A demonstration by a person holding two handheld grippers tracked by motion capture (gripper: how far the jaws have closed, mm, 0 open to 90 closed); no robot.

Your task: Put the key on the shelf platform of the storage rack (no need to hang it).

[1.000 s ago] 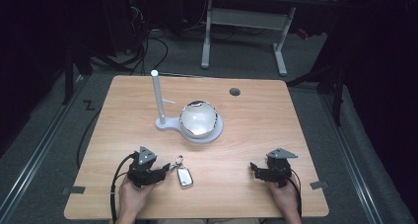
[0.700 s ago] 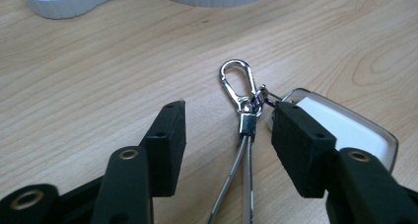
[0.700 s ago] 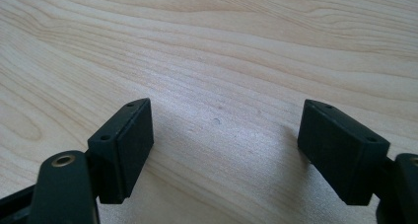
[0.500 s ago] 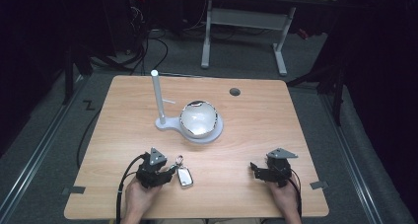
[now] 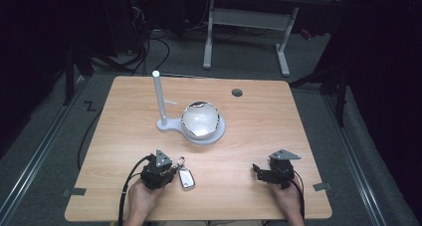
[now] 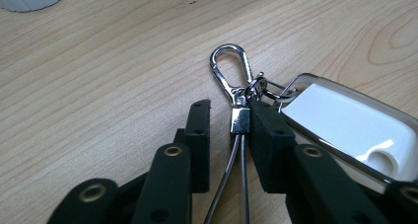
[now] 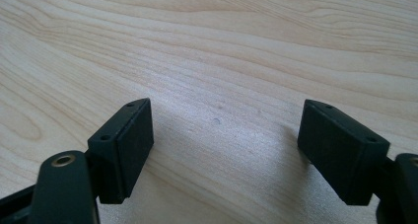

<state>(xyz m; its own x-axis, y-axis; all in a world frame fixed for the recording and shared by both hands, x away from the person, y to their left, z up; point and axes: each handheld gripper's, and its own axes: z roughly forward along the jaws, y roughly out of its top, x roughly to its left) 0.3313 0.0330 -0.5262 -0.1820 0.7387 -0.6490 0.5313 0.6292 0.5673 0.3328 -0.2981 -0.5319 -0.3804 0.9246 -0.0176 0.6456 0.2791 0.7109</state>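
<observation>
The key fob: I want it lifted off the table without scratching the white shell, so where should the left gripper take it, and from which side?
Grip the wire loop just behind its metal crimp, not the key fob, which lies flat and wide. The left gripper already straddles the loop from the tail end, its jaws on either side, open. The carabiner clip lies flat beyond it, probably harder to pinch.

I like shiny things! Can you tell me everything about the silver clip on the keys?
The silver clip is a shiny metal snap hook with a rounded loop and a closed spring gate. It lies flat on the wooden table. Its base joins a small square metal sleeve holding two thin wire strands, and a little ring links it to the white key fob. The left gripper is around the sleeve, jaws a little apart, one jaw touching it. From above, it sits near the table's front edge.
</observation>
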